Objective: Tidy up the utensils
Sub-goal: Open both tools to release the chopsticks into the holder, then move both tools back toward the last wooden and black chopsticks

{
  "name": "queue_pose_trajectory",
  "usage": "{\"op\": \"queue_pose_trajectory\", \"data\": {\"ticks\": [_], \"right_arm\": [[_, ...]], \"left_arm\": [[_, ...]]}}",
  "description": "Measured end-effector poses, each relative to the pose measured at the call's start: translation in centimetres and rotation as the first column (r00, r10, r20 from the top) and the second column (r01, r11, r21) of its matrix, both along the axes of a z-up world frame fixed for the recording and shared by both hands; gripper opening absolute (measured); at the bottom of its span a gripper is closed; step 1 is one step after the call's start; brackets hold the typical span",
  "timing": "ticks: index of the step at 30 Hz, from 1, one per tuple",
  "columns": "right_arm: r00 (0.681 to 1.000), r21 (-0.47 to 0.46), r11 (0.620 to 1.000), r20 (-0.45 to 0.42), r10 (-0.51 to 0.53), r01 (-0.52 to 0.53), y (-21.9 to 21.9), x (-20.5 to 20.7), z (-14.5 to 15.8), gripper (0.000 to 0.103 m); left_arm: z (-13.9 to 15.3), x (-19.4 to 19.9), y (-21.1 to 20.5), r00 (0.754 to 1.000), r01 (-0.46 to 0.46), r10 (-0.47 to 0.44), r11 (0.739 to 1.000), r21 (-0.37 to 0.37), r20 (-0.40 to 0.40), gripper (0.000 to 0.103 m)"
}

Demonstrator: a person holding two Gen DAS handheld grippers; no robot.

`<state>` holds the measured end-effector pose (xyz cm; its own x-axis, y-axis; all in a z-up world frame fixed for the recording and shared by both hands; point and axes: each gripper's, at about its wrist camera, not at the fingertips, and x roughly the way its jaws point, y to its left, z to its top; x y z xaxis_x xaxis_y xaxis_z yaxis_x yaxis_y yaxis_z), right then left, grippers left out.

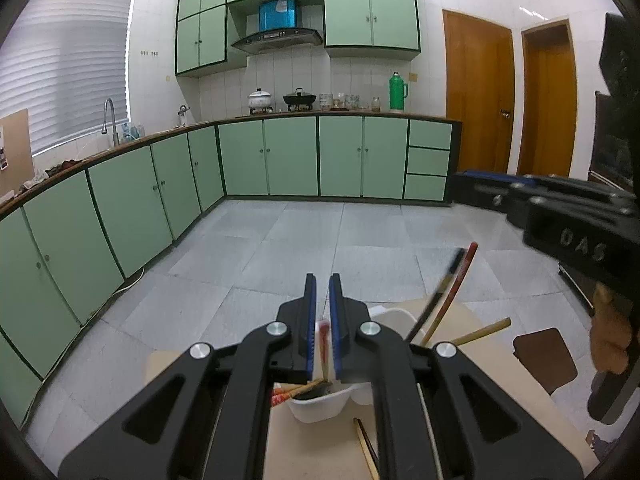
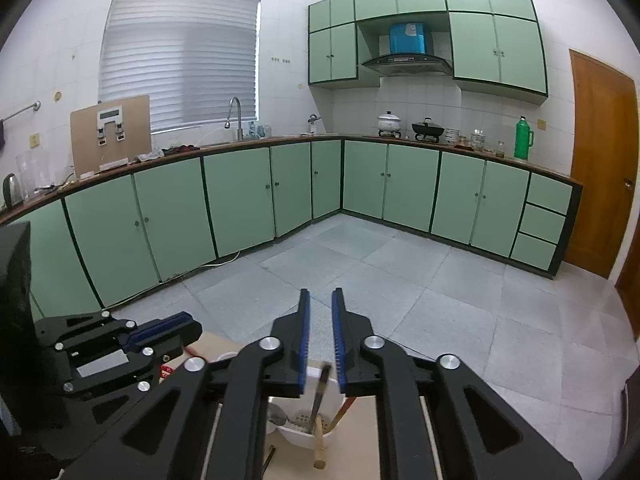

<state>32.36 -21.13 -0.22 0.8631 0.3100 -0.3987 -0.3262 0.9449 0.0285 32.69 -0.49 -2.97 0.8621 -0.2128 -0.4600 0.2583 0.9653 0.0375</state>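
In the left wrist view my left gripper (image 1: 323, 280) has its jaws nearly together on a red-tipped chopstick (image 1: 325, 344) that hangs over a white utensil holder (image 1: 320, 404). More chopsticks (image 1: 456, 284) lean out of the holder to the right, blurred. My right gripper (image 1: 458, 188) hovers above them. In the right wrist view the right gripper (image 2: 320, 294) stands open. A dark, blurred chopstick (image 2: 322, 388) sits loose in the gap, reaching down into the perforated holder (image 2: 304, 438). The left gripper (image 2: 194, 330) is close by on the left.
The holder stands on a beige tabletop (image 1: 492, 380) whose far edge drops to a grey tiled floor. A loose chopstick pair (image 1: 366, 444) lies in front of the holder. A bamboo stick (image 1: 484, 330) pokes out to the right. A person's hand (image 1: 608, 344) shows at the right.
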Motion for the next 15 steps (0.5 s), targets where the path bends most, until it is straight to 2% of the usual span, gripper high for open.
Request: {"op": "queue_pose_trajectory", "data": {"ticks": [3, 4, 6, 7, 8, 12, 15], "right_arm": [[1.000, 0.011, 1.000, 0.005, -0.010, 0.010, -0.6, -0.3, 0.2, 0.022], [1.000, 0.016, 1.000, 0.006, -0.011, 0.011, -0.7, -0.3, 0.3, 0.025], [1.000, 0.026, 0.999, 0.013, -0.018, 0.018, -1.2, -0.6, 0.5, 0.036], [1.000, 0.031, 0.999, 0.019, -0.025, 0.024, -1.4, -0.9, 0.6, 0.039], [0.999, 0.036, 0.999, 0.023, -0.032, 0.031, -1.6, -1.1, 0.8, 0.044], [0.998, 0.064, 0.997, 0.045, -0.053, 0.050, -2.8, -2.6, 1.2, 0.053], [0.996, 0.089, 0.994, 0.056, -0.069, 0.064, -3.7, -4.1, 1.3, 0.058]], "left_arm": [[0.0, -0.1, 0.1, 1.000, -0.001, 0.001, 1.000, -0.002, -0.009, 0.008], [0.1, -0.2, 0.2, 1.000, -0.002, 0.002, 1.000, -0.004, -0.007, 0.012], [0.5, -0.4, 0.2, 1.000, -0.004, 0.004, 1.000, -0.008, 0.004, 0.023], [0.8, -0.7, 0.3, 1.000, -0.009, 0.009, 1.000, -0.010, 0.013, 0.034], [1.1, -1.1, 0.3, 1.000, -0.014, 0.014, 1.000, -0.014, 0.021, 0.040], [1.7, -2.6, 0.7, 0.999, -0.018, 0.020, 0.999, -0.031, 0.038, 0.044], [2.1, -4.2, 1.2, 0.998, -0.028, 0.030, 0.999, -0.036, 0.059, 0.053]]}}
